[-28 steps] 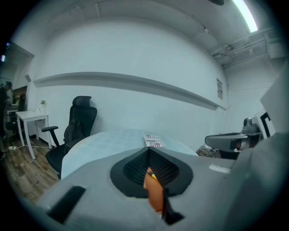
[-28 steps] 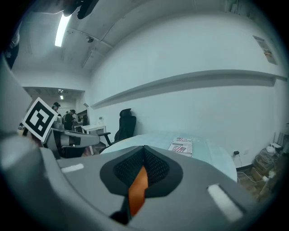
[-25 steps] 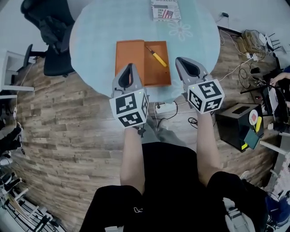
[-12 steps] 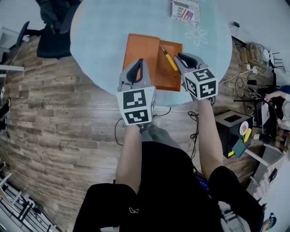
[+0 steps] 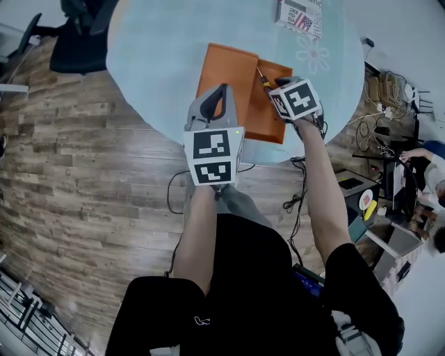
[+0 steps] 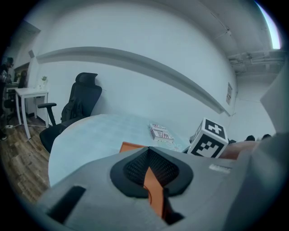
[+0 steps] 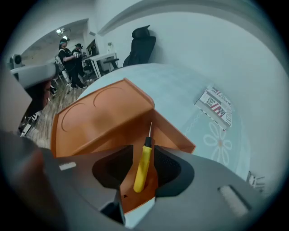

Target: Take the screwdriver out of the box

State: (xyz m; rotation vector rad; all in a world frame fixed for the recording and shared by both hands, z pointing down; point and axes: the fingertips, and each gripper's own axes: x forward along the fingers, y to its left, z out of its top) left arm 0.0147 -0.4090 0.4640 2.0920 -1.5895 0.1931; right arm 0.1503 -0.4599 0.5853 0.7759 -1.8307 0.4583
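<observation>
An orange box [image 5: 233, 76] lies open on the round pale-blue table [image 5: 153, 55]. A yellow-handled screwdriver [image 5: 261, 75] rests in its right half. My right gripper [image 5: 270, 83] points steeply down over that half. In the right gripper view the screwdriver [image 7: 142, 169] lies between the jaws of the right gripper [image 7: 143, 152], which are opening; the pads do not press on it. My left gripper [image 5: 221, 89] is shut and empty at the box's near edge. The left gripper view shows that gripper [image 6: 147, 151] with a strip of the orange box [image 6: 133, 147] beyond it.
A printed packet [image 5: 300, 15] lies at the table's far edge, beside a flower pattern. A black office chair [image 5: 80, 38] stands at the far left. Cables and a black bin [image 5: 358, 191] sit on the wooden floor to the right. People stand in the background [image 7: 67, 58].
My right gripper has swung down from near the table's front edge onto the box and opened around the screwdriver. The left gripper has moved forward to the box's near edge.
</observation>
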